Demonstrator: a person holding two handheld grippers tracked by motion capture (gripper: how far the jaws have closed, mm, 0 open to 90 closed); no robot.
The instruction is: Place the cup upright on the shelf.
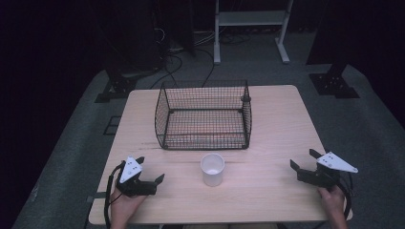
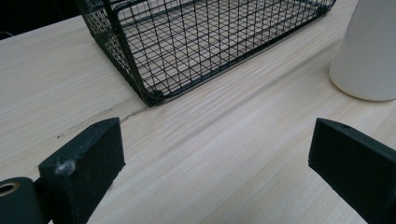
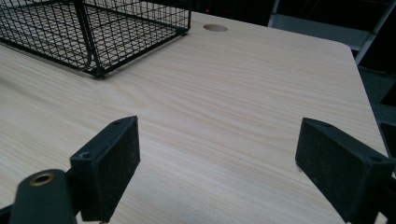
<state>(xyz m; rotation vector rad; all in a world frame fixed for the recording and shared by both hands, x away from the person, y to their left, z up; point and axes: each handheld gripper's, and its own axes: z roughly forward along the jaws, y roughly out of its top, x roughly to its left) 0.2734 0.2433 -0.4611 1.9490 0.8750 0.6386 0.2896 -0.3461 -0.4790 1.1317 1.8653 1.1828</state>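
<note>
A: How far along is the work judged to be?

B: Nothing is seen as done yet. The table [image 1: 282, 124] carries the basket [image 1: 203, 114], which is seen empty, and the cup [image 1: 212, 169], which is stood upright on the wood, untouched. Neither is held. The likely job, the cup being lifted and set into the basket, is judged to be wholly ahead.

A: How are the tools held?

B: The left gripper [image 1: 152, 171] is rested low at the near edge, its jaws spread wide with only bare wood between them, as is shown in the left gripper view. The right gripper [image 1: 303, 160] is likewise spread, nothing being pinched; bare wood is seen between its jaws in the right gripper view.

A: Where is the basket placed relative to them?

B: It is set ahead of both grippers, well apart from each, its near left corner [image 2: 152, 98] lying forward of the left gripper and its near right corner [image 3: 95, 72] forward and to the left of the right gripper.

A: And the cup?

B: It is found between the two grippers, nearer the left one. From the left gripper it is seen ahead and to the right [image 2: 369, 51], just beyond the right jaw, not touched. From the right gripper it is placed well off to the left. It is stood just in front of the basket's near wall.
</note>
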